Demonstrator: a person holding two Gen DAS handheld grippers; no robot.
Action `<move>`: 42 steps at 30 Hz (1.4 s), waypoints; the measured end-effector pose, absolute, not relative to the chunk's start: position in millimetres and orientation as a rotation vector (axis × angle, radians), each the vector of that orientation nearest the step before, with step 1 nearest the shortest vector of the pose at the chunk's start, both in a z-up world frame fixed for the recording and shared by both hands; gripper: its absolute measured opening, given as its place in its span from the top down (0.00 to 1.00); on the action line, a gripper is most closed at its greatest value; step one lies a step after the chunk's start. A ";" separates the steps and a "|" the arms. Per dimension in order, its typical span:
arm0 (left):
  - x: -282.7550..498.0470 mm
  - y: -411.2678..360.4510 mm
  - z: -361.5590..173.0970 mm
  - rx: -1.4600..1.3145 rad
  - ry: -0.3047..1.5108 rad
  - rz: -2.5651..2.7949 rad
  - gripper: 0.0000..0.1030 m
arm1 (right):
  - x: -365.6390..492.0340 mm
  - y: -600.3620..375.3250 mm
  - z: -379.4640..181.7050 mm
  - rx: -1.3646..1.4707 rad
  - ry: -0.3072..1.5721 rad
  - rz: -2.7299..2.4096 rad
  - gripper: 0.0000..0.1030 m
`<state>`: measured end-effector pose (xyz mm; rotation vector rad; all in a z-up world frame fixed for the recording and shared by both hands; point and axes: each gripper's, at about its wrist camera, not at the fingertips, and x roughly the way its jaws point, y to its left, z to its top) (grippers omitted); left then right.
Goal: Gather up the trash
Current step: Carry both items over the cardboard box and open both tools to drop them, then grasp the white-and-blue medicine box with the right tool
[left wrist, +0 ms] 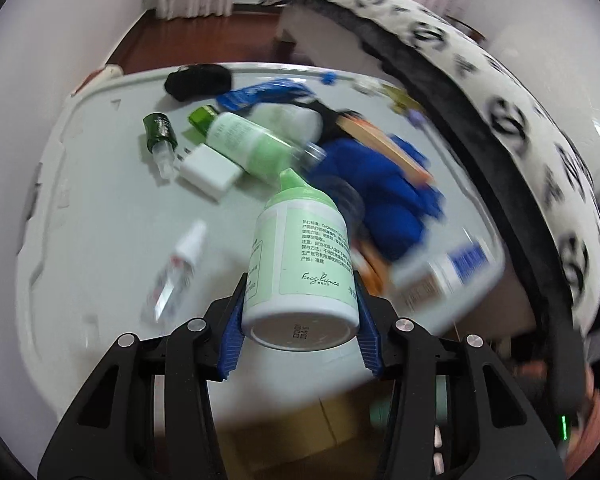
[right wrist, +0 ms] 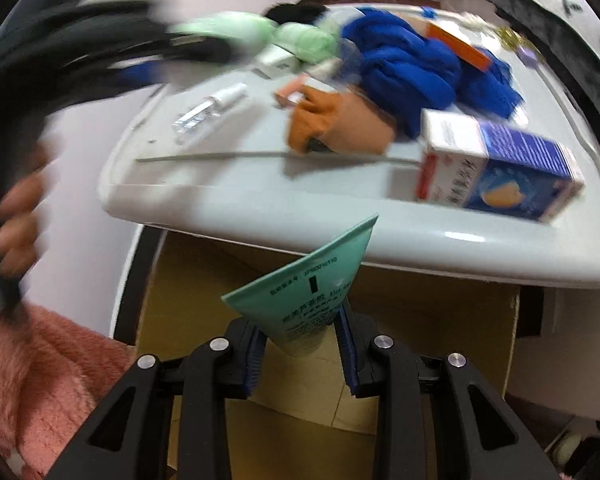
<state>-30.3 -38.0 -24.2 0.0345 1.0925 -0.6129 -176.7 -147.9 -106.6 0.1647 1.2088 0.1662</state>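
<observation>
Altogether, left gripper (left wrist: 300, 320) clamps one bottle (left wrist: 300, 264); right gripper (right wrist: 302, 340) seemingly pinches one tube (right wrist: 304, 304)

I've got a white-and-green lotion bottle (left wrist: 300, 264) clamped, cap pointing away, above the white table's near edge (left wrist: 80, 240). My teal tube (right wrist: 300, 300) hangs crimp-end up over the cardboard box (right wrist: 440, 320).

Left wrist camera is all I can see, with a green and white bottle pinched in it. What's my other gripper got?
Observer: The right gripper is shut on a teal tube.
Child: Where's it holding that?
Observer: Over an open cardboard box below the white table edge.
Child: Anything near that edge?
Observer: A blue and white carton lies on its side there.
</observation>
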 end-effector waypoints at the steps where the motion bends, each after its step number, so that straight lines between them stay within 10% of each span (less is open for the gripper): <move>1: -47.9 -35.5 -23.3 0.039 1.098 -0.630 0.55 | -177.7 -153.4 -108.5 0.182 1.221 0.153 0.69; 14: -159.7 -54.7 -160.6 0.390 1.488 -0.493 0.55 | -202.9 -172.3 -173.3 0.234 1.486 0.020 0.69; 18: -151.8 -53.7 -189.2 0.424 1.564 -0.395 0.38 | -204.8 -177.3 -192.8 0.269 1.562 -0.028 0.41; 42: -128.1 -13.3 -63.2 0.108 1.014 -0.274 0.20 | -204.2 -155.8 -32.5 -0.154 0.936 0.022 0.11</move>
